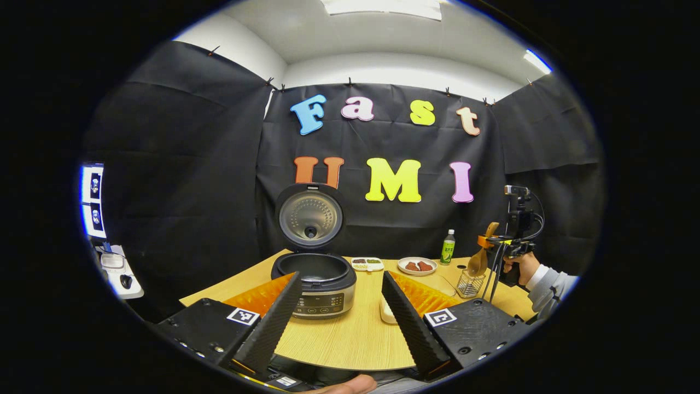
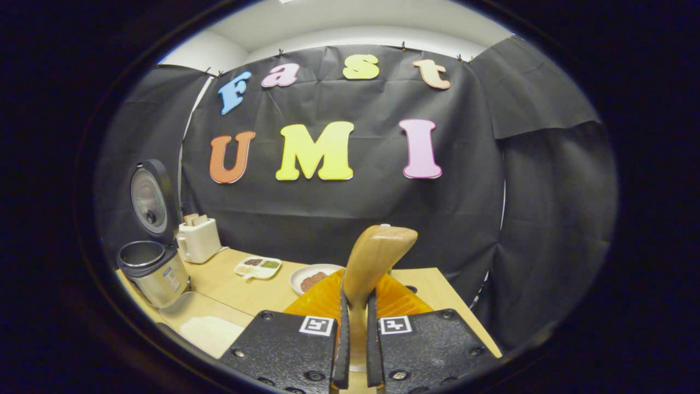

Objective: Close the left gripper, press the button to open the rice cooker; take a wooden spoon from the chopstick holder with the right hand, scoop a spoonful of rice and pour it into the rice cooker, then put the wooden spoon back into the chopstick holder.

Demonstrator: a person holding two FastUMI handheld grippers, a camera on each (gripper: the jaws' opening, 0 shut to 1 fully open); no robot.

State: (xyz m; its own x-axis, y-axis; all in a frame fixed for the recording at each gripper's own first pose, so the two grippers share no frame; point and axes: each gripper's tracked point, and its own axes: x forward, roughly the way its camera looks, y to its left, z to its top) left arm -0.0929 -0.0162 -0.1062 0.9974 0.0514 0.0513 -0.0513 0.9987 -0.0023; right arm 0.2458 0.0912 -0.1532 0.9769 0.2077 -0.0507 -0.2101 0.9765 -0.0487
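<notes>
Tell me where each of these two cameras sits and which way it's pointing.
Left gripper view: rides on the left hand-held gripper, whose fingers stand open, facing the open rice cooker across the table; farther right are the right hand-held gripper and the hand holding it.
Right gripper view: rides on the right hand-held gripper, shut on the wooden spoon, facing the booth wall.
Shared: rice cooker, wooden spoon, round plate, table.

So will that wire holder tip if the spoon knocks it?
Probably. The holder looks like thin open wire, so likely light and easy to slide or tip. The spoon, clamped in the right gripper, looks rigid wood, so it won't cushion a knock.
</notes>
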